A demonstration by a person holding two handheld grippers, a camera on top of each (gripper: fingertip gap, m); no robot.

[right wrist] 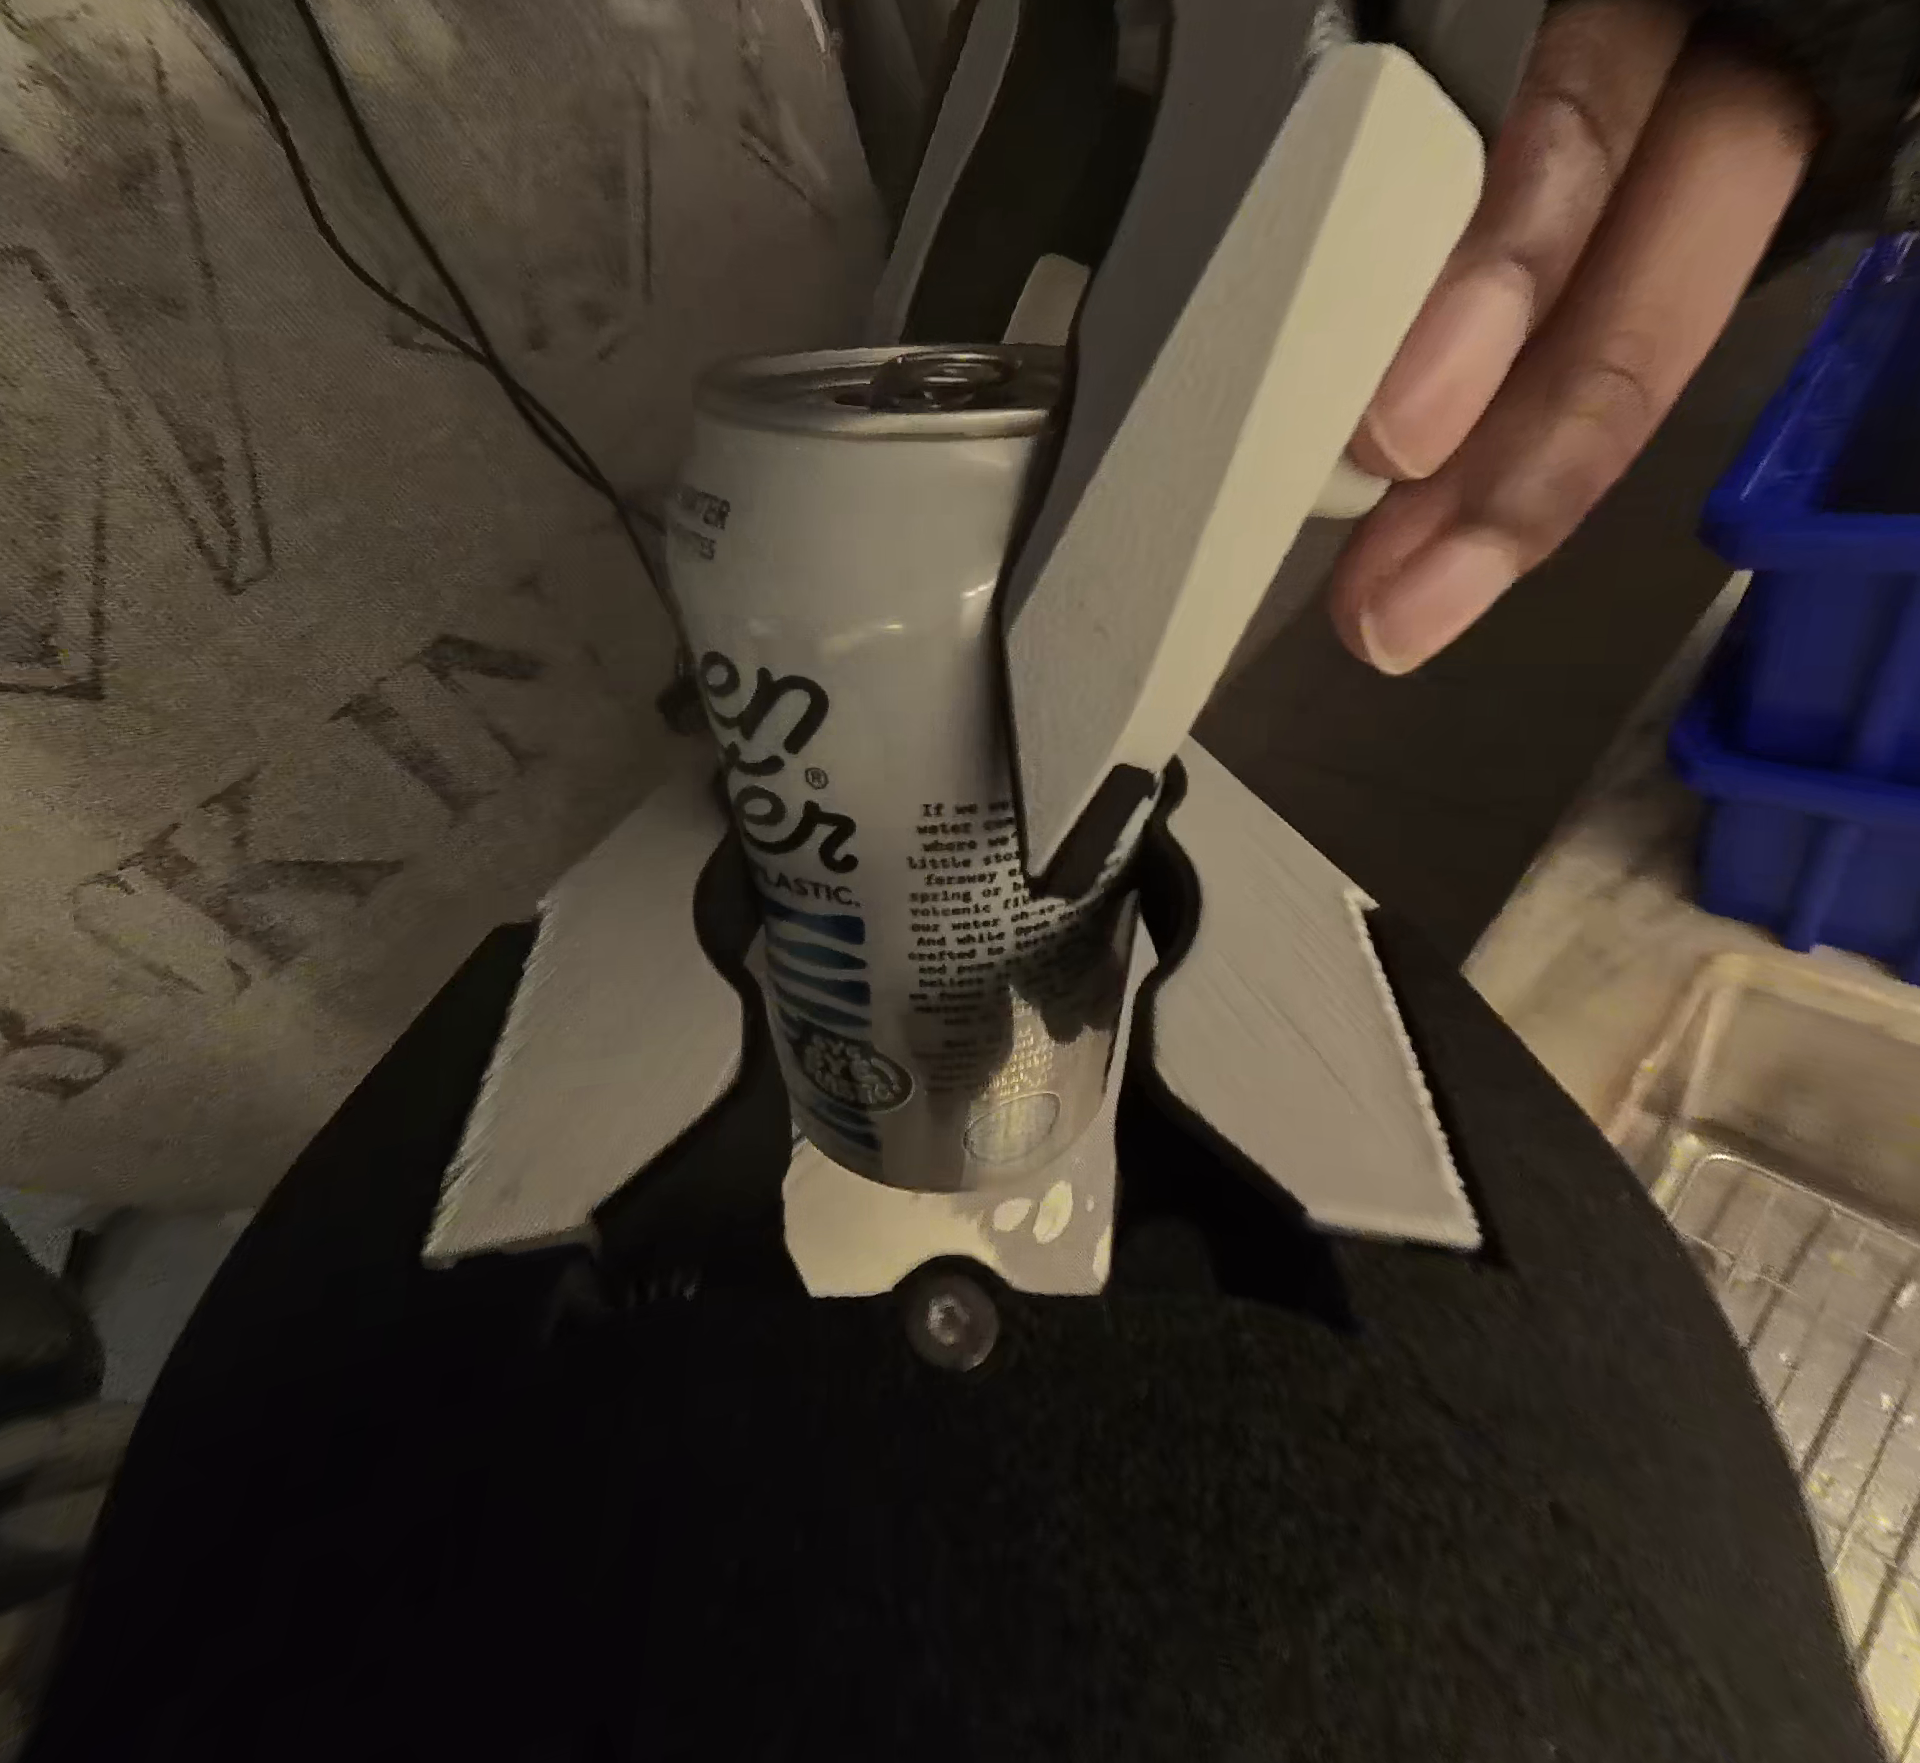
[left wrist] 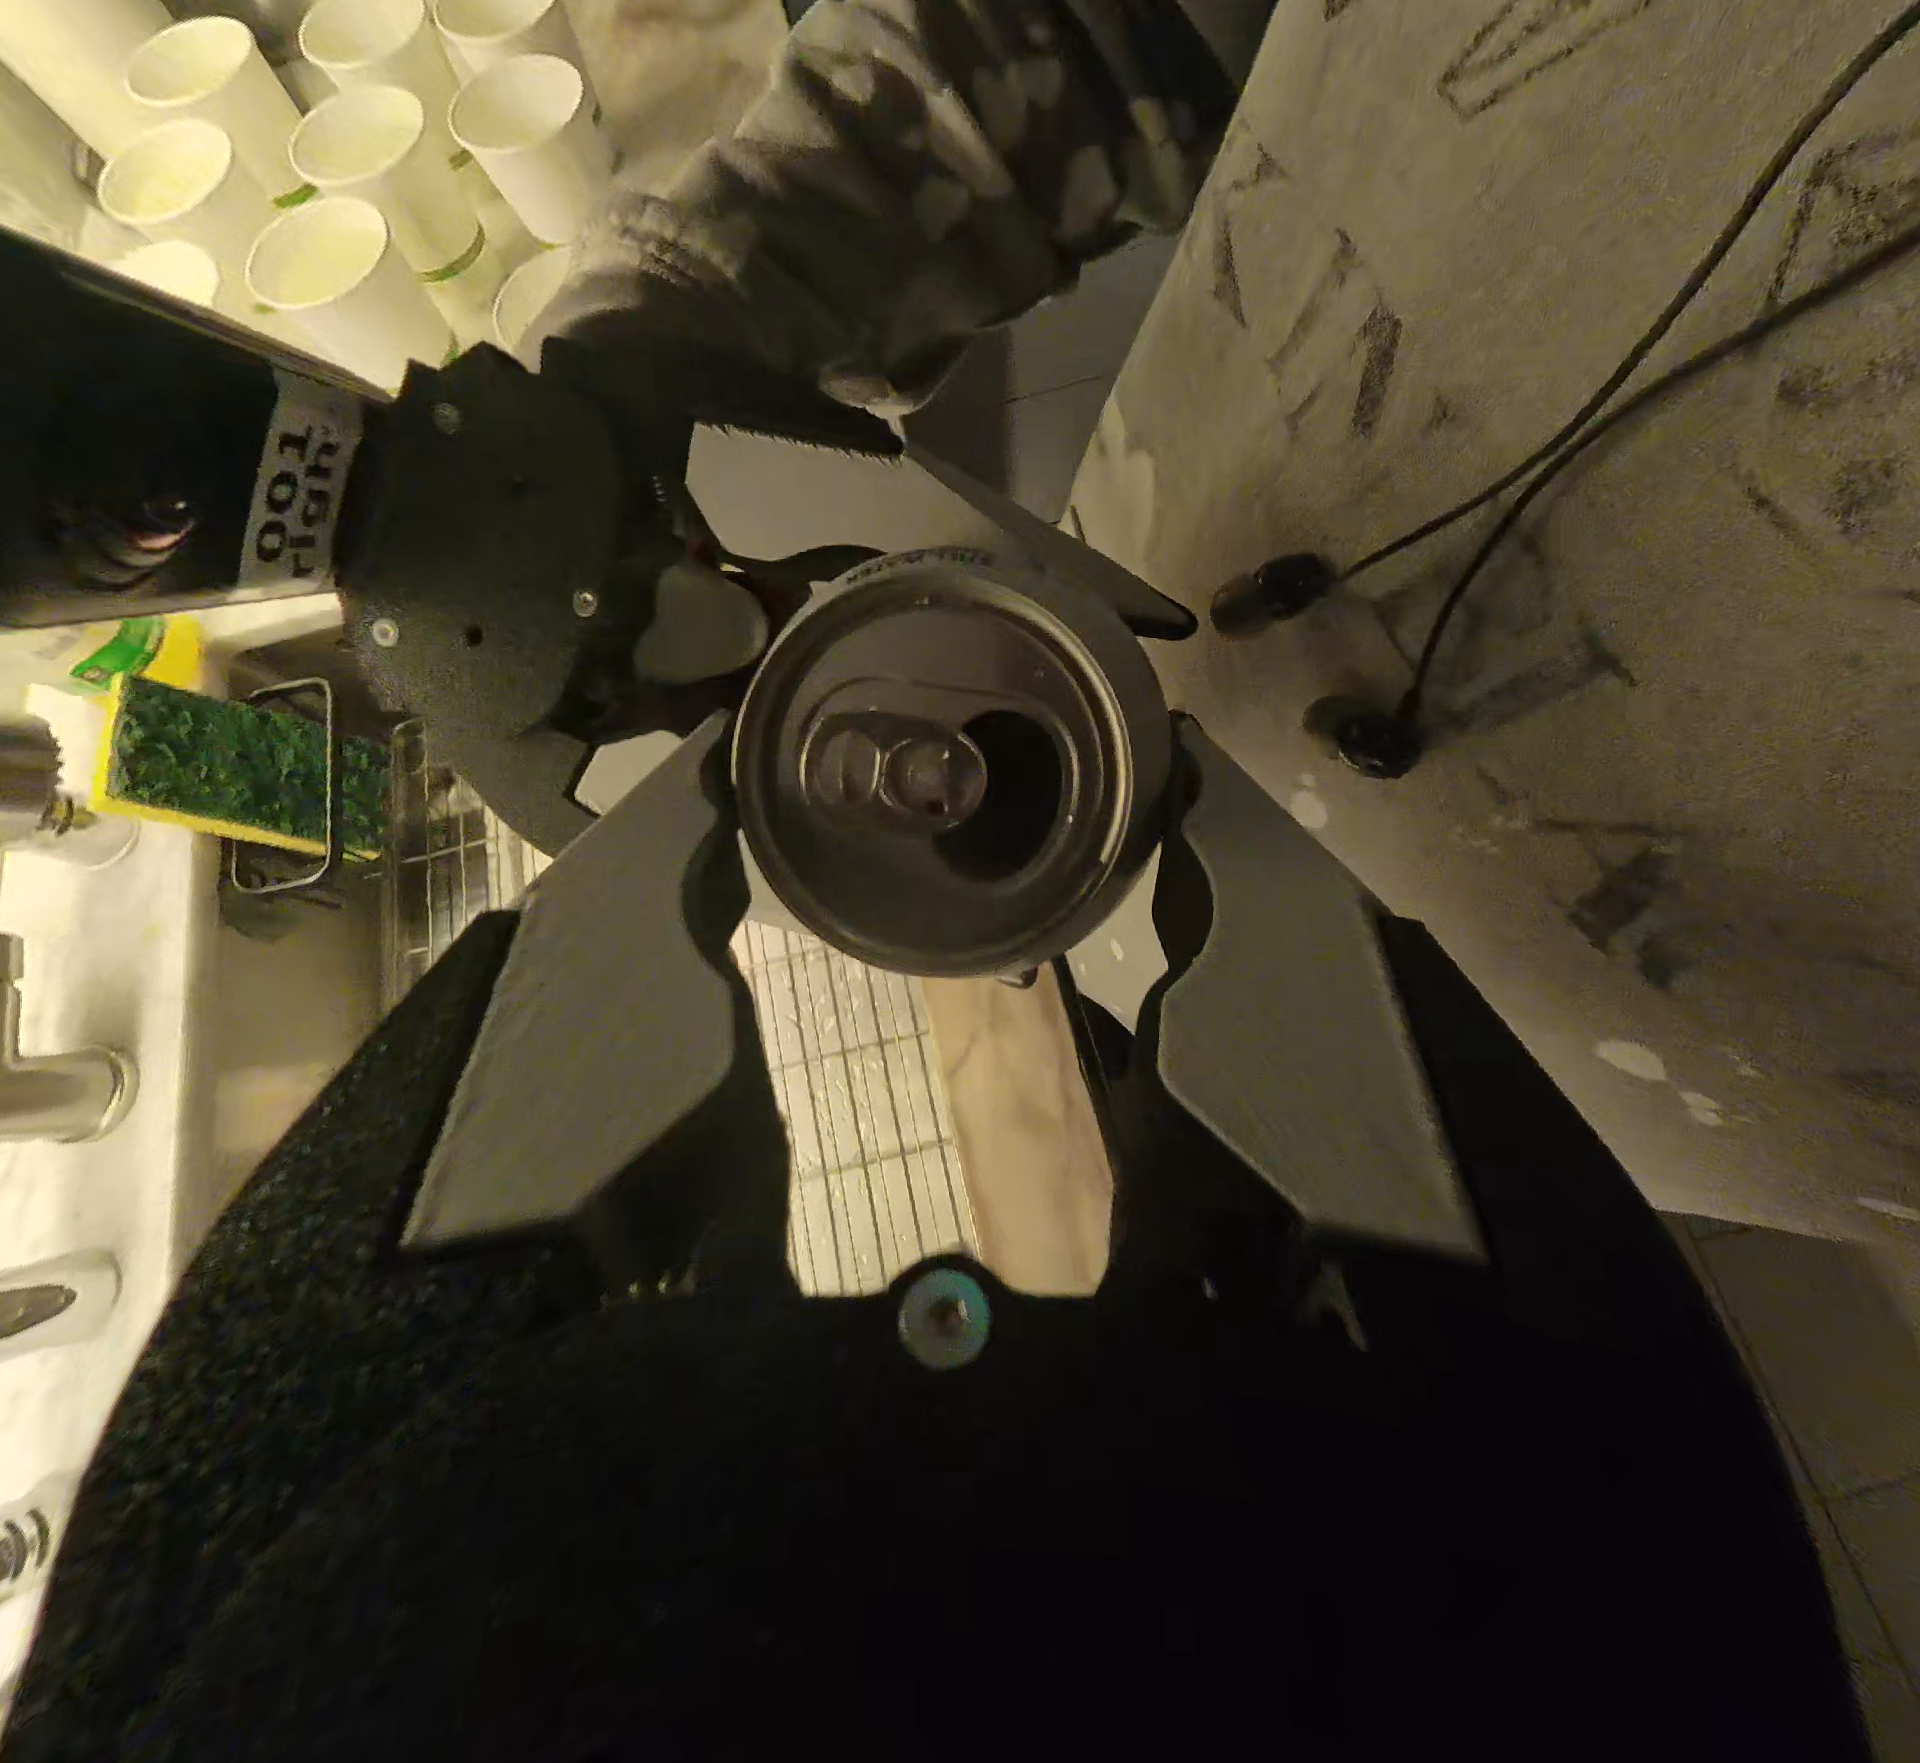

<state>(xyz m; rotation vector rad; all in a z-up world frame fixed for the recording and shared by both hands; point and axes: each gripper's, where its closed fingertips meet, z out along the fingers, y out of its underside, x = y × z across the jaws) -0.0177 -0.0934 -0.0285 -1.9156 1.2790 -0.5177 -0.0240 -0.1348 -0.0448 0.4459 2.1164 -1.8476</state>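
The opened can (left wrist: 948, 771) is hanging in mid-air, and you are gripping it with both tools: your left gripper (left wrist: 948, 768) is clenching its top end from above, while your right gripper (right wrist: 935, 892) is clasping its lower body (tab already lifted, mouth open). Below it, a wire rack (left wrist: 852, 1069) is sitting in the sink (right wrist: 1621, 1017); paper cups (left wrist: 343, 155) are standing well apart.

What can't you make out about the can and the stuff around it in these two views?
- Can: whether liquid remains; the left wrist view shows only a dark opening.
- Can base: the right gripper covers it in the right wrist view.
- Blue bins: cut off by the right edge.
- Sink rack: mostly hidden behind the left gripper.
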